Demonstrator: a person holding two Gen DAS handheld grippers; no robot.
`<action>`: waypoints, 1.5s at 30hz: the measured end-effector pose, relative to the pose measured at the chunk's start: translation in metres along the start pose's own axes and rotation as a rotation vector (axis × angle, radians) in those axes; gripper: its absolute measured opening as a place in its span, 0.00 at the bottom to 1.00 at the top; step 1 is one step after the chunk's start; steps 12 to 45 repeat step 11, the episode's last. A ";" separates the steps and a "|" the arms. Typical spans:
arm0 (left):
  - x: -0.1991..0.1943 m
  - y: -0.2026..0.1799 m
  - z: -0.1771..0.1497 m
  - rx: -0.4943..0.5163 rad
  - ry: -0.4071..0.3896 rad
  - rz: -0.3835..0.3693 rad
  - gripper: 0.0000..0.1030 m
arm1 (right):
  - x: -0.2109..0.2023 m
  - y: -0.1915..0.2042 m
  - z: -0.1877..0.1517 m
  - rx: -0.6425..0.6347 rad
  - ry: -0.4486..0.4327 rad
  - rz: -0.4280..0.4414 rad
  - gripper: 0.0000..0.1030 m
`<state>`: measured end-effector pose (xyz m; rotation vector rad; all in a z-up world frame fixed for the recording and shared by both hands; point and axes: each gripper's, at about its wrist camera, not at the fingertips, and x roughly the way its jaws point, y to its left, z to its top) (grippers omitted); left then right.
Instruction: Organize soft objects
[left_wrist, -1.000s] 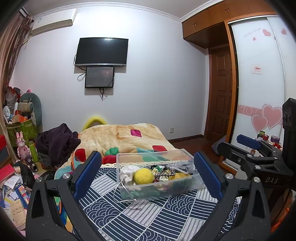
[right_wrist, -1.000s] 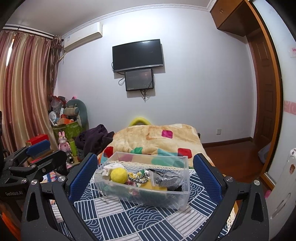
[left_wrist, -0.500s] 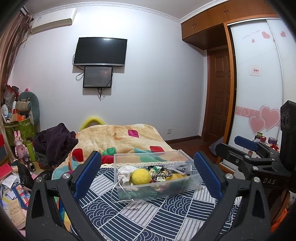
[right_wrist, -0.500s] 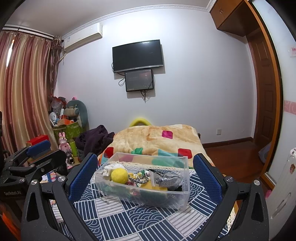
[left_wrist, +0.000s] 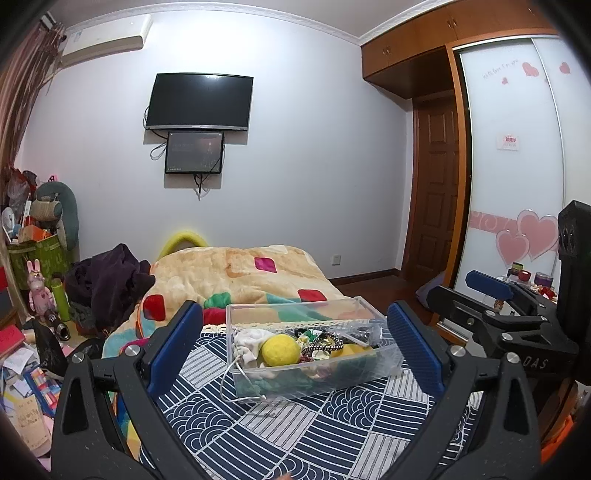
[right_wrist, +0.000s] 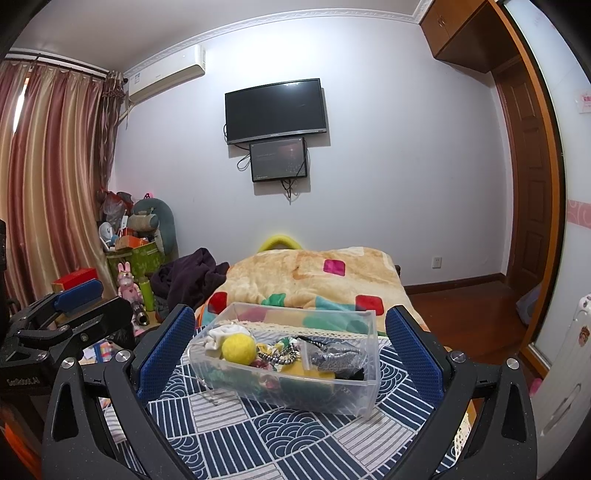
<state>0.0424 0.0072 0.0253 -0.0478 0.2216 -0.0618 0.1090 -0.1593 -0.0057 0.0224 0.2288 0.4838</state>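
A clear plastic bin (left_wrist: 314, 376) stands on a navy-and-white patterned cloth (left_wrist: 295, 435) on the bed. It holds a yellow felt ball (left_wrist: 280, 350), a white cloth pouch (left_wrist: 249, 341), beaded bands and other soft items. It also shows in the right wrist view (right_wrist: 332, 391), with the ball (right_wrist: 238, 349) at its left end. My left gripper (left_wrist: 295, 350) is open and empty, held back from the bin. My right gripper (right_wrist: 290, 350) is open and empty too. Each gripper shows in the other's view, the right one (left_wrist: 491, 291) and the left one (right_wrist: 74, 299).
A peach blanket (left_wrist: 240, 273) with coloured patches covers the far bed. A dark purple garment (left_wrist: 107, 284) lies at its left. Clutter, a green box (right_wrist: 136, 258) and a pink bunny toy (right_wrist: 127, 284) stand on the left. A wardrobe (left_wrist: 517, 184) and door are right.
The left wrist view has shifted slightly, so the bin sits a little higher and further off. The right wrist view is nearly unchanged. Both grippers stay open.
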 end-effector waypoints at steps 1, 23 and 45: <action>0.000 -0.001 0.000 0.003 0.000 0.000 0.98 | 0.000 0.000 0.000 0.000 0.000 0.000 1.00; 0.001 -0.001 -0.001 -0.006 0.020 -0.024 0.98 | -0.002 0.001 0.000 0.001 0.003 0.002 1.00; 0.001 -0.001 -0.001 -0.006 0.020 -0.024 0.98 | -0.002 0.001 0.000 0.001 0.003 0.002 1.00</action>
